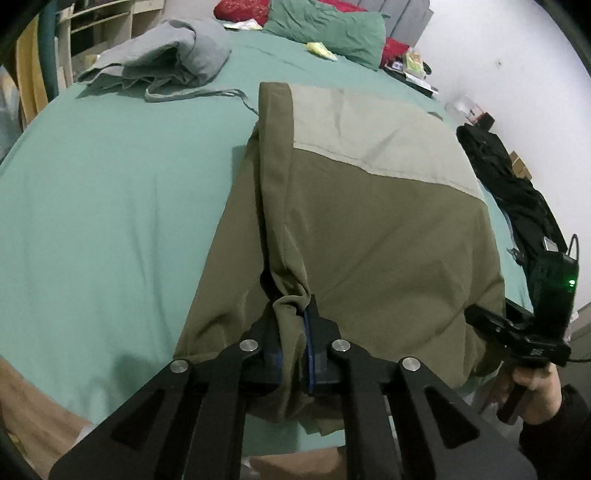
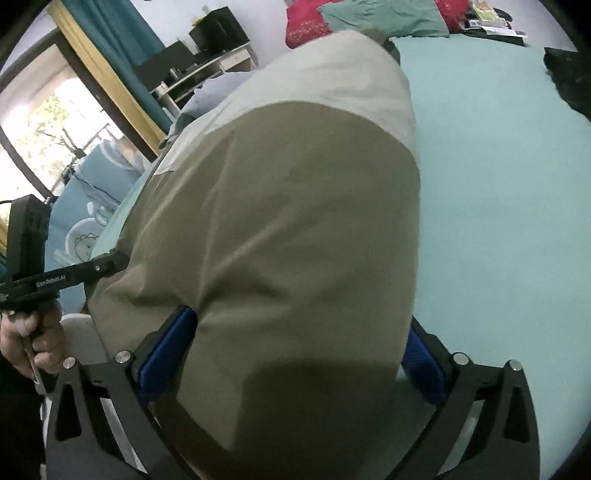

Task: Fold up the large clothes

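An olive garment with a pale grey-green panel (image 1: 369, 221) lies on the green bed sheet (image 1: 110, 203). My left gripper (image 1: 293, 332) is shut on a bunched fold of its near edge. In the right wrist view the garment (image 2: 288, 203) fills the middle, and my right gripper (image 2: 299, 343) stands wide open, its blue pads (image 2: 166, 350) on either side of the cloth's near end. The right gripper also shows in the left wrist view (image 1: 517, 332) at the garment's right edge. The left gripper shows in the right wrist view (image 2: 74, 275) at the cloth's left edge.
A crumpled grey garment (image 1: 166, 59) lies at the far left of the bed. A green pillow (image 1: 332, 29) and a red one (image 1: 240, 9) are at the head. Black clothing (image 1: 509, 192) lies along the right edge. A window (image 2: 44, 122) and desk (image 2: 207, 62) stand beyond.
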`<state>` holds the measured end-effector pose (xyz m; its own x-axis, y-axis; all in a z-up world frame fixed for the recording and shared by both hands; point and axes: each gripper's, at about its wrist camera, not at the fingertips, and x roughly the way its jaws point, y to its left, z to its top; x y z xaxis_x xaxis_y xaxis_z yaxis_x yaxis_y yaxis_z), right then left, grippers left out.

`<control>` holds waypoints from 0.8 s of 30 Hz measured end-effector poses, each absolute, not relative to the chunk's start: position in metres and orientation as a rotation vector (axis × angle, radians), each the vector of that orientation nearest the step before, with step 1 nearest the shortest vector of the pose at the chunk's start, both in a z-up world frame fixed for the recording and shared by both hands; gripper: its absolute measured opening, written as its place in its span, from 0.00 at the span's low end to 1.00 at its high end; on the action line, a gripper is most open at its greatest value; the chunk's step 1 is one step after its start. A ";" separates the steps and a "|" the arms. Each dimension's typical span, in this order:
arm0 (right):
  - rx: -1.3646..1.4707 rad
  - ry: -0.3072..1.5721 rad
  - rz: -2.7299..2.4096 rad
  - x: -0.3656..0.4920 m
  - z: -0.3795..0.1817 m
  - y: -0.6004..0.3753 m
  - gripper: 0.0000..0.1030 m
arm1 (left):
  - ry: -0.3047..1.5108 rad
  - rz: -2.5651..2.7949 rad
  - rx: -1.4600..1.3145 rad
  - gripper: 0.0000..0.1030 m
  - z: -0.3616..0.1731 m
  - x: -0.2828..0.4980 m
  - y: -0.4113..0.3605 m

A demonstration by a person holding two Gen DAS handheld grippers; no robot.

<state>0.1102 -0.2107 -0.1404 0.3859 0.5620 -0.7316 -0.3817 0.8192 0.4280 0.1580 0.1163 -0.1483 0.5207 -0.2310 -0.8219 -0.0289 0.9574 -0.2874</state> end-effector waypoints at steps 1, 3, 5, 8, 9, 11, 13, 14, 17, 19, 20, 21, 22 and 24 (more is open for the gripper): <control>0.215 1.010 0.600 0.106 -0.135 -0.215 0.99 | 1.015 -0.126 -0.270 0.13 -0.148 0.155 0.113; 0.263 0.982 0.617 0.095 -0.129 -0.230 0.99 | 1.016 -0.109 -0.274 0.18 -0.152 0.151 0.112; 0.321 0.983 0.664 0.090 -0.135 -0.243 0.98 | 1.010 -0.094 -0.313 0.23 -0.156 0.152 0.113; 0.530 1.047 0.785 0.090 -0.169 -0.253 0.84 | 1.017 -0.083 -0.324 0.25 -0.161 0.139 0.115; 0.546 1.026 0.797 0.090 -0.172 -0.252 0.76 | 1.017 -0.082 -0.320 0.26 -0.160 0.140 0.114; 0.561 1.029 0.783 0.091 -0.173 -0.254 0.57 | 1.023 -0.079 -0.304 0.26 -0.161 0.137 0.108; 0.573 1.030 0.780 0.091 -0.164 -0.261 0.45 | 1.027 -0.080 -0.280 0.26 -0.160 0.134 0.100; 0.548 1.028 0.772 0.091 -0.157 -0.261 0.44 | 1.036 -0.089 -0.282 0.26 -0.160 0.131 0.095; 0.452 1.028 0.736 0.087 -0.136 -0.259 0.42 | 1.078 -0.148 -0.275 0.26 -0.163 0.122 0.075; 0.397 1.040 0.711 0.083 -0.129 -0.267 0.42 | 1.091 -0.205 -0.271 0.31 -0.160 0.113 0.064; 0.380 1.044 0.695 0.079 -0.128 -0.274 0.42 | 1.088 -0.248 -0.286 0.34 -0.157 0.107 0.059; 0.360 1.054 0.685 0.073 -0.128 -0.280 0.42 | 1.085 -0.284 -0.305 0.39 -0.154 0.103 0.056; 0.343 1.061 0.675 0.073 -0.126 -0.283 0.42 | 1.079 -0.300 -0.317 0.42 -0.152 0.099 0.056; 0.331 1.069 0.660 0.065 -0.129 -0.290 0.46 | 1.041 -0.296 -0.330 0.53 -0.140 0.095 0.058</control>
